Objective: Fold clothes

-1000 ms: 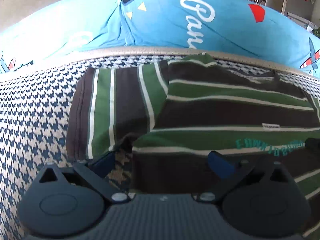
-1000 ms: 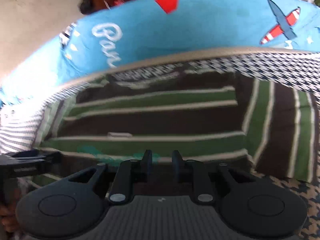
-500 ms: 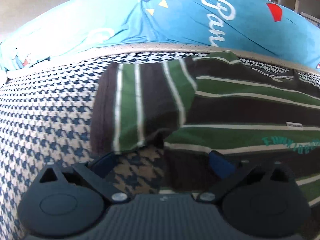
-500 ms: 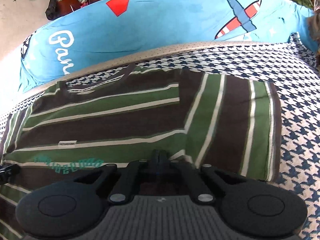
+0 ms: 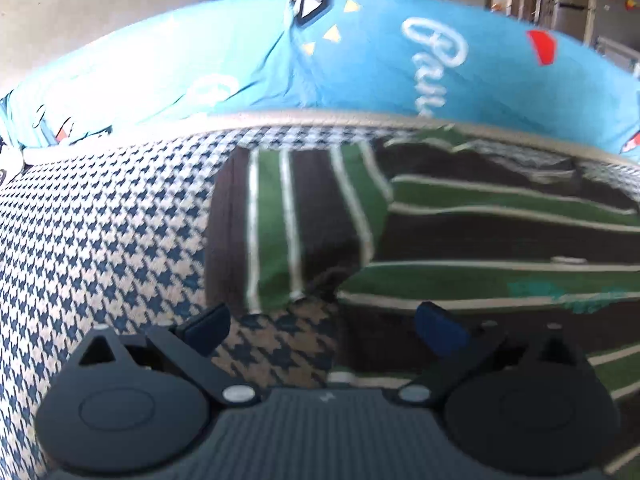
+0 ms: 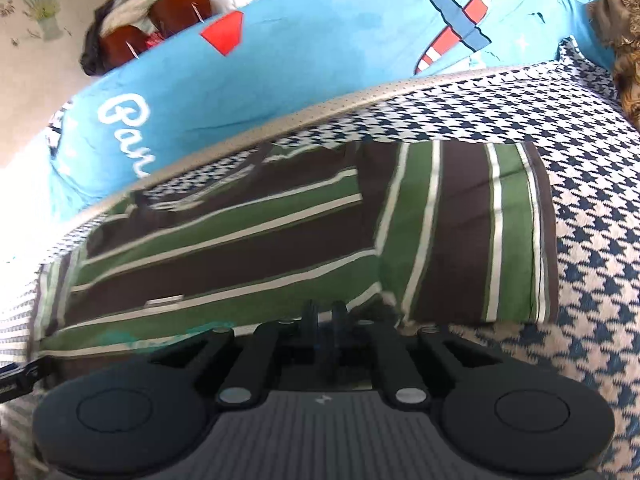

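**Green/brown striped tee flat on houndstooth cover, both sleeves out**

Striped cotton tee [image 5: 500, 236] lies spread on the blue-white houndstooth cover [image 5: 100, 248], collar end toward the beige piped edge [image 5: 320, 118]. Behind that edge is a bright blue quilt [image 5: 360, 60] w/ white script lettering, red patch and a plane print.

L view: I see my left gripper [image 5: 322, 326] w/ jaws spread wide, blue pads [image 5: 440, 326] showing. Nothing between them, just bare cover plus the tee's lower edge. L pad sits over the cover near the sleeve hem, R pad over the tee body. Left sleeve [image 5: 288, 224] lies flat, stripes running crosswise to the body stripes. Teal print on the chest, blurred, can't read it.

R view: my right gripper [image 6: 324, 316] has fingers nearly together, narrow gap, and the jaws are opening. It's right at the tee's body near the armpit of the right sleeve [image 6: 472, 240]. Can't tell if any fabric is between the tips, that spot is dark and partly hidden by the fingers. Right sleeve lies flat on the cover, cuff toward the right edge of frame. Small white label visible on the body. Frame is motion-blurred on the L side.

Bkgd: brown chairs [image 6: 160, 20] w/ dark clothing draped, pale wall.
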Demonstrator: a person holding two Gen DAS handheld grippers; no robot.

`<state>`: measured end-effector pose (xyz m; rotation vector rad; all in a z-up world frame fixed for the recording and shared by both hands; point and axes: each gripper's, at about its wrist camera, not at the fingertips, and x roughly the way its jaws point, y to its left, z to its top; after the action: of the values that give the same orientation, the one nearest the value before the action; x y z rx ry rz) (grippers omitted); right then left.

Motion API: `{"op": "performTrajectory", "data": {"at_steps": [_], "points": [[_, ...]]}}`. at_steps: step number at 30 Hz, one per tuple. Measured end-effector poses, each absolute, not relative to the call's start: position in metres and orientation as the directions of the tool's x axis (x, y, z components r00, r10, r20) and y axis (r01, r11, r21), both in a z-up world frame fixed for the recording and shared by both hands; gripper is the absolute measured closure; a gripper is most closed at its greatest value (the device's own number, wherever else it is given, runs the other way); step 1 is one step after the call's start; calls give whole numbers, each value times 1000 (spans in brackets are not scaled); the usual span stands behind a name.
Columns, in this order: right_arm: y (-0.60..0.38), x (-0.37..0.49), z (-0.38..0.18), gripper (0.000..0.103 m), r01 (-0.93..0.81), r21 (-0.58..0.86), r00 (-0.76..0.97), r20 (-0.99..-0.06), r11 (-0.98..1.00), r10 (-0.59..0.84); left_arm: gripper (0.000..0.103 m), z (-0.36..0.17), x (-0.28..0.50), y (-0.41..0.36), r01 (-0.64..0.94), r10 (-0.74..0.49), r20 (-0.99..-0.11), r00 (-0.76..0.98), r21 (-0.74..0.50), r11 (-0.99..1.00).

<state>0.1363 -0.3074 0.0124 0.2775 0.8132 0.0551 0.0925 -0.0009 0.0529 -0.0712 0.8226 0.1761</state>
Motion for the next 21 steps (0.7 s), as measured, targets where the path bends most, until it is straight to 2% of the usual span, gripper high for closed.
{"op": "performTrajectory", "data": {"at_steps": [8,12,15,17,21], "points": [[-310,103,19,91,26,394,690,-672,919,269,0,54,68,-47,-41,15,-716,698,-20,999],[-302,101,12,90,21,361,664,-703,932,257,0,44,60,-58,11,-39,-726,687,-43,999],[-305,102,5,90,75,308,651,-736,948,188,0,32,59,-58,4,-23,-741,671,-28,1000],[-311,101,2,91,104,295,647,-745,950,160,0,25,57,-55,1,-9,-741,672,-11,1000],[-315,99,0,102,117,254,650,-750,960,120,0,20,50,-50,9,9,-718,696,21,1000]]}}
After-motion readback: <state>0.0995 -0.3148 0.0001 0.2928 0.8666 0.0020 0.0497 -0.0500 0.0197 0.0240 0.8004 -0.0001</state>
